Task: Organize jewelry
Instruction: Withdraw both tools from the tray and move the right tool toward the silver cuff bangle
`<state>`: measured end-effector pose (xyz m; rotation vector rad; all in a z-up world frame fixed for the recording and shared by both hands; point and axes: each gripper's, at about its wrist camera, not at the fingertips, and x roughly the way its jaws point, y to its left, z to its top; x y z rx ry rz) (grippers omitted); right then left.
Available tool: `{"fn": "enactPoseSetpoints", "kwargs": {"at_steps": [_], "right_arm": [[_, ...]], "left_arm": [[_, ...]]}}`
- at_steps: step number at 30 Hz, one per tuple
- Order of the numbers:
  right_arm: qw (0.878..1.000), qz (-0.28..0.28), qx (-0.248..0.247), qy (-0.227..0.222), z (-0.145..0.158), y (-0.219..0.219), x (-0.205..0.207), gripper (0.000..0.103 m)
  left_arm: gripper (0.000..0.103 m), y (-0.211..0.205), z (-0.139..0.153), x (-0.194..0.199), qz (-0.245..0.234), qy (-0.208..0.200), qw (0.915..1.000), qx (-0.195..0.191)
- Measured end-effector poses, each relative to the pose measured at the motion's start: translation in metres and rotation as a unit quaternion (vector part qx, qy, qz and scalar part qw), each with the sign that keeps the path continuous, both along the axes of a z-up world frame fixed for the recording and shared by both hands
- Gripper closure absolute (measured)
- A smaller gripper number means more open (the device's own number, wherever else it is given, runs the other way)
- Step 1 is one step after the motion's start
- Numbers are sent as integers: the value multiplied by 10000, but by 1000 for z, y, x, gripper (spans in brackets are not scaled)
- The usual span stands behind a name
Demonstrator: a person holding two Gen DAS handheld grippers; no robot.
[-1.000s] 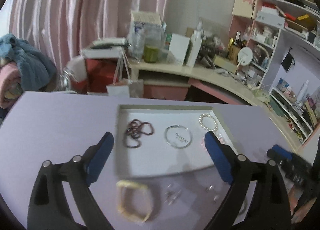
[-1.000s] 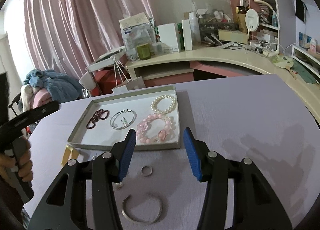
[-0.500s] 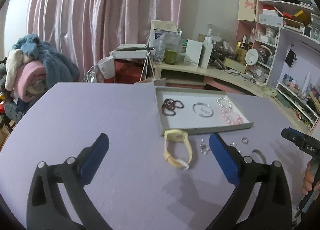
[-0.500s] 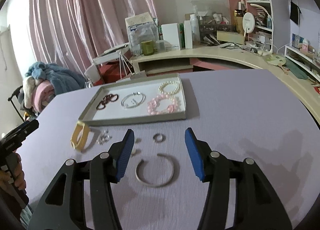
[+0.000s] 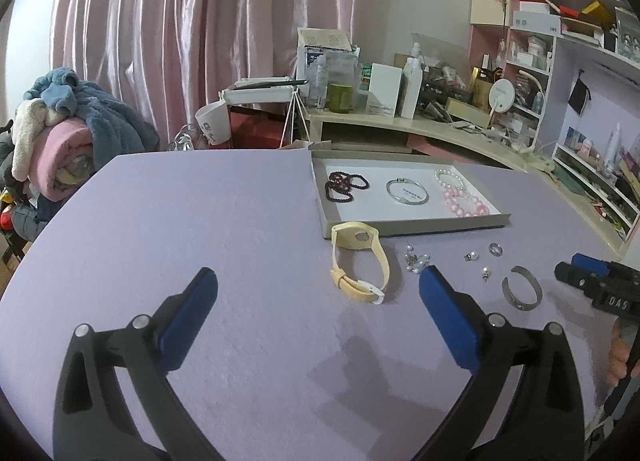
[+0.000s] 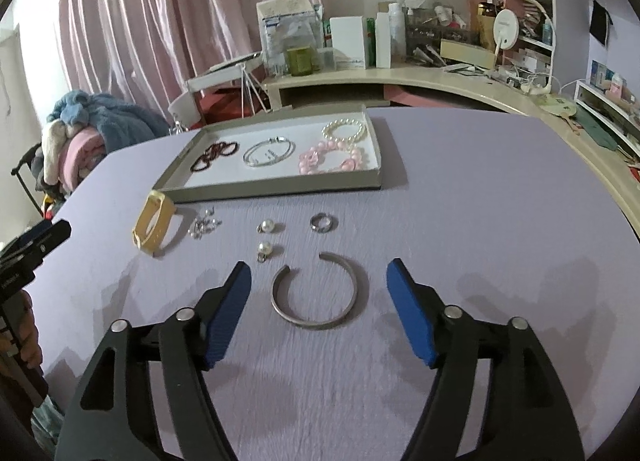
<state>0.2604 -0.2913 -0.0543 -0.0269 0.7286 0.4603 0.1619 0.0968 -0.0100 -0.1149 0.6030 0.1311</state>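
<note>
A shallow grey tray (image 5: 412, 225) (image 6: 276, 185) on the lilac table holds a dark bead bracelet (image 5: 344, 185), a silver bangle (image 5: 407, 192), a pearl bracelet (image 6: 345, 129) and a pink bead bracelet (image 6: 332, 157). In front of it lie a yellow strap (image 5: 358, 261) (image 6: 154, 227), small studs (image 6: 205, 223), two pearl earrings (image 6: 265, 237), a ring (image 6: 321, 222) and an open silver cuff (image 6: 314, 293) (image 5: 522, 293). My left gripper (image 5: 318, 293) is open and empty, left of the strap. My right gripper (image 6: 318, 281) is open and empty, its fingers either side of the cuff.
A curved desk (image 6: 400, 77) crowded with boxes and bottles runs behind the table. Shelves (image 5: 560, 61) stand at the right. A pile of blankets (image 5: 60, 133) sits at the left. The table's lilac cloth (image 5: 200, 213) stretches left of the tray.
Both grippers have drawn back from the tray toward the near edge of the table. The loose pieces in front of the tray have come into view. Both stay open.
</note>
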Motion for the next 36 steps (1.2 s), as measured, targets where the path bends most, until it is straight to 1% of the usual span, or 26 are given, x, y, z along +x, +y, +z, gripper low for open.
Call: {"fn": "enactPoseSetpoints", "kwargs": {"at_steps": [3,8,12,16,20,23,24,29,30,31,36], "right_arm": [[9998,67,-187,75,-6,6,1,22],[9985,155,-453,262,-19,15,6,16],[9968,161,-707,340,-26,21,9,14],[9942,111,-984,419,-34,27,15,13],[9922,79,-1118,551,-42,31,23,14],[9935,75,-934,651,-42,28,27,16],[9935,48,-939,647,-42,28,28,18],[9936,35,-929,646,-41,28,31,20],[9945,106,-872,575,-41,29,29,31],[9945,124,-901,526,-40,29,28,34],[9960,129,-664,581,-37,23,28,35]], "left_arm": [[2,-1,-1,1,-21,18,10000,2],[2,-2,-3,2,-54,67,10000,26],[2,-3,-6,4,-63,106,9999,34],[2,-2,-7,5,-49,144,9999,16],[2,-1,-8,6,-69,175,9998,11],[2,0,-9,7,-74,196,9998,22],[2,0,-9,8,-77,207,9998,13],[2,0,-11,8,-93,256,9996,-21],[2,0,-11,9,-97,267,9996,-27],[2,0,-11,9,-101,282,9995,-37],[2,1,-14,13,-85,360,9993,-81]]}}
